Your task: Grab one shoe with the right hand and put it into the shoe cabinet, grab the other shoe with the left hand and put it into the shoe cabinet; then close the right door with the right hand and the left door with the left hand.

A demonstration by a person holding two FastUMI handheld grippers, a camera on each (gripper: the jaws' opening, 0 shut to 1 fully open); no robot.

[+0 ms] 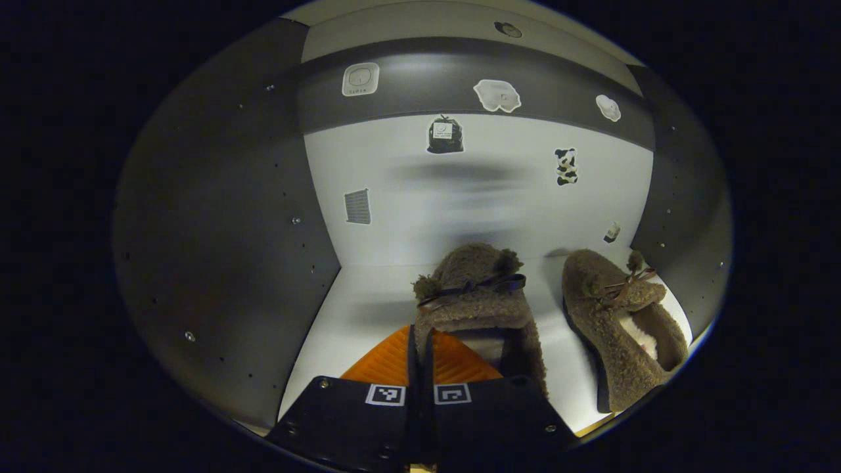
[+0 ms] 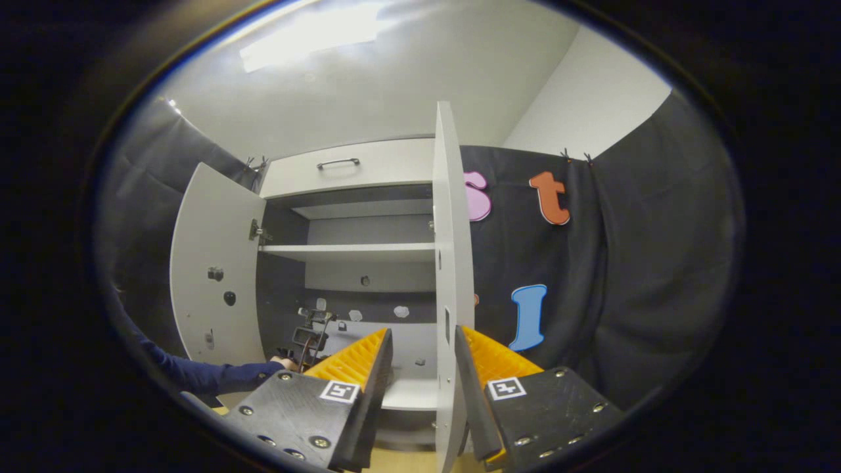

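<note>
The left gripper [image 1: 420, 368] sat inside the shoe cabinet [image 2: 355, 249], its fingers drawn nearly together on the heel rim of one fuzzy brown shoe [image 1: 474, 295], which rested toe-inward on the white cabinet floor [image 1: 368, 309]; the other shoe [image 1: 617, 322] already lay just to its right, near the dark side wall. The likeliest trouble was in the let-go: if the fingers opened while the hand pulled away, the soft pile could snag and drag the shoe toward the front edge, where a closing door might catch it. The second shoe lay close to that edge too, so the same risk applied. The right gripper [image 2: 424, 368] hung outside with its fingers parted and holding nothing, the edge of the open right door [image 2: 445, 263] standing between them; a careless push there could swing the door onto the sleeve [image 2: 204, 376] reaching into the cabinet past the open left door [image 2: 210, 263]. How firmly the left fingers bit the heel could not be told, since their own bodies hid the contact, and the second shoe's heel was cut off at the view's rim.
</note>
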